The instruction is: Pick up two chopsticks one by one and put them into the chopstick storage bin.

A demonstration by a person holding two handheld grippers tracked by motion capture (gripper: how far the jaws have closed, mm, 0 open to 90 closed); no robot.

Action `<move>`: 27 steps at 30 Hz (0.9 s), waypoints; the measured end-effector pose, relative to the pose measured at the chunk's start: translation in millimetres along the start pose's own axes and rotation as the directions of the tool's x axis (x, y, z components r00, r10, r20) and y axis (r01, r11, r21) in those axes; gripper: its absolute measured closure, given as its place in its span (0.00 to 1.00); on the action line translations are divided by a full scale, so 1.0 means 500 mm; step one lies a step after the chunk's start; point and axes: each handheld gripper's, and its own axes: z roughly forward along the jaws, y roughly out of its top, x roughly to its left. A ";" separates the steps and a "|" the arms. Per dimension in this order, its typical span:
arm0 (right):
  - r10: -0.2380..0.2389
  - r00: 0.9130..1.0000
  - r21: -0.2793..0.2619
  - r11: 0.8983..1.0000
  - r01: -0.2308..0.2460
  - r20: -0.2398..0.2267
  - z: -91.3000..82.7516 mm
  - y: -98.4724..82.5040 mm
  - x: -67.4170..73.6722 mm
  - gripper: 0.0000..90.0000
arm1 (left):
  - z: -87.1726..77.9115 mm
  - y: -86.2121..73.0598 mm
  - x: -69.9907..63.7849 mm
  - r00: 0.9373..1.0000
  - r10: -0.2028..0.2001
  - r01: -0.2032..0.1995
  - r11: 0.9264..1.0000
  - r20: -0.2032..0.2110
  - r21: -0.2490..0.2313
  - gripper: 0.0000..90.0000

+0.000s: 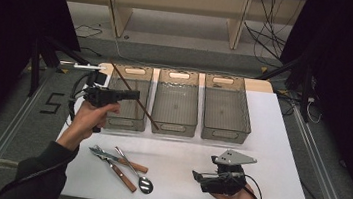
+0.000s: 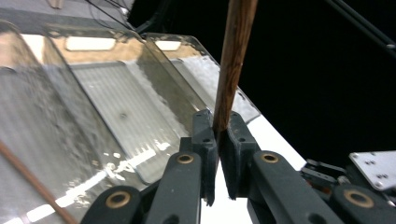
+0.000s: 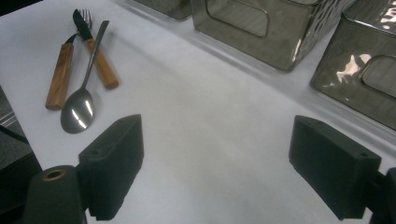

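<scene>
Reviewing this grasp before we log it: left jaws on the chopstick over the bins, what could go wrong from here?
1. The left gripper pinches the chopstick near one end, so the long free length could pivot or slip.
2. A second chopstick lies slanted across the left bin; the held one may knock it on release.
3. The stick may catch that bin's rim and land outside.

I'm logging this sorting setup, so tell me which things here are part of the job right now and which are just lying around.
In the job:
- left hand-held gripper, shut on a wooden chopstick
- left bin, under that chopstick
- second chopstick lying across the left bin

Lying about:
- right hand-held gripper, open, idle
- spoon, fork, knife
- middle bin, right bin
</scene>
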 end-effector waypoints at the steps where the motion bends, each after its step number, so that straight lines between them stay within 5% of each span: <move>1: 0.000 1.000 -0.001 1.000 0.000 0.001 -0.001 -0.001 -0.001 0.20 | -0.002 0.005 0.005 1.000 -0.004 0.004 1.000 -0.008 -0.002 0.94; 7: 0.008 1.000 -0.016 1.000 -0.008 0.002 -0.006 -0.007 -0.003 0.19 | -0.009 0.033 0.042 0.997 -0.026 0.026 1.000 -0.074 -0.002 0.94; 19: 0.014 1.000 -0.015 1.000 -0.014 0.002 -0.009 -0.012 -0.007 0.20 | -0.006 0.084 0.098 0.981 -0.054 0.058 0.998 -0.186 0.016 0.94; 27: 0.019 1.000 -0.019 1.000 -0.019 0.003 -0.014 -0.014 -0.011 0.20 | 0.016 0.079 0.130 0.970 -0.075 0.089 0.995 -0.233 0.051 0.94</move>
